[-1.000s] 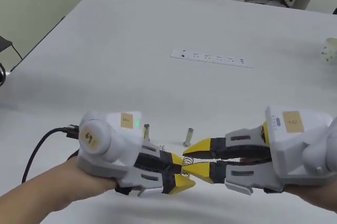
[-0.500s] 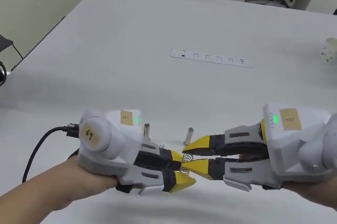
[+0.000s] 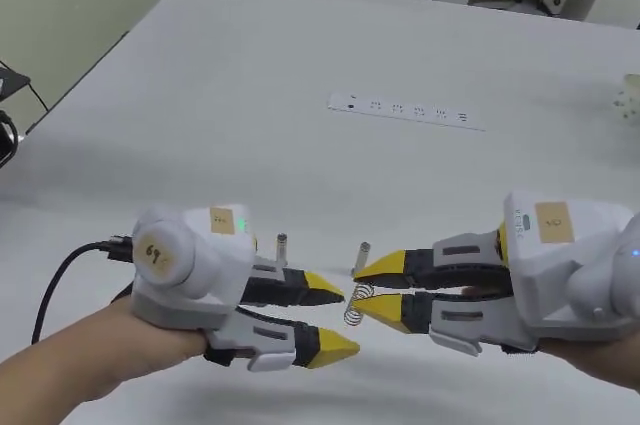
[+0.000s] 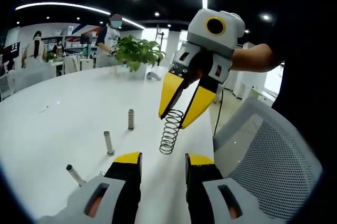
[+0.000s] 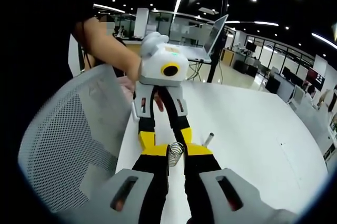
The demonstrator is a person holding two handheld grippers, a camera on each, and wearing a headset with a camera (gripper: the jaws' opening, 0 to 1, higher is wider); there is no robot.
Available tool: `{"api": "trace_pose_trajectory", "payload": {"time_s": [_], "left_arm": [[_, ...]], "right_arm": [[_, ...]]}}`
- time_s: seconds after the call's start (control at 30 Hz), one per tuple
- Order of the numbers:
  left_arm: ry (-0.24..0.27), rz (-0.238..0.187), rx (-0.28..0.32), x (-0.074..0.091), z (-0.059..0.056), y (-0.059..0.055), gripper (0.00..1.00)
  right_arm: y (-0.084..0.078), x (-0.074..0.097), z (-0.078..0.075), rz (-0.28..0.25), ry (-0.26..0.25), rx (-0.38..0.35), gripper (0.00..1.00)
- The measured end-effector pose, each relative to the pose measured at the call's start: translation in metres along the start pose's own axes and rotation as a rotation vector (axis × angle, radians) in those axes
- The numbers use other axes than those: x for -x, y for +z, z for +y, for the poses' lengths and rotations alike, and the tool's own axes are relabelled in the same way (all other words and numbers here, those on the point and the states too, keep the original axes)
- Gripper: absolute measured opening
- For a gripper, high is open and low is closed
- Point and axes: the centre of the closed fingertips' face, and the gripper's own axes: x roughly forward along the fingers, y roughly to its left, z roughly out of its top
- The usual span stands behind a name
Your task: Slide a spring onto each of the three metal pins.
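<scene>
Clamping: the upper end of the spring is pinched between the yellow tips of the right gripper; the rest of the coil is seen hanging free below them.
Left jaws: the left gripper is held with its jaws apart and nothing between them, tips just beside the spring.
Facing: the two grippers are pointed tip to tip above the table.
Pins: three are stood upright on the table near the spring: near pin, middle pin, far pin. The far pin looks ribbed; a coil cannot be confirmed.
Surroundings: a power strip is laid farther back; a mesh chair is noted at the table edge.
</scene>
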Motion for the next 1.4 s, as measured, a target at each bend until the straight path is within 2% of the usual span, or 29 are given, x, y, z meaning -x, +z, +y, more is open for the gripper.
{"api": "trace_pose_trajectory", "payload": {"time_s": [0.2,0.37,0.57,0.9,1.3,1.4], "left_arm": [[0.045,-0.008,0.021,0.012,0.010,-0.003,0.35],[0.075,0.004,0.032,0.020,0.017,-0.010,0.43],[0.126,-0.012,0.063,0.035,0.027,-0.016,0.51],[0.189,-0.018,0.099,0.053,0.037,-0.026,0.71],[0.259,-0.050,0.144,0.071,0.047,-0.028,0.96],[0.276,-0.066,0.145,0.074,0.049,-0.027,0.98]], "right_arm": [[-0.003,-0.001,0.000,0.011,-0.004,0.004,0.07],[-0.004,0.000,-0.002,0.014,-0.016,0.008,0.07],[-0.008,0.001,-0.007,0.026,-0.033,0.002,0.07],[-0.014,0.000,-0.010,0.038,-0.049,0.000,0.07],[-0.020,0.007,-0.022,0.055,-0.094,0.003,0.08],[-0.021,0.007,-0.023,0.060,-0.097,0.006,0.08]]}}
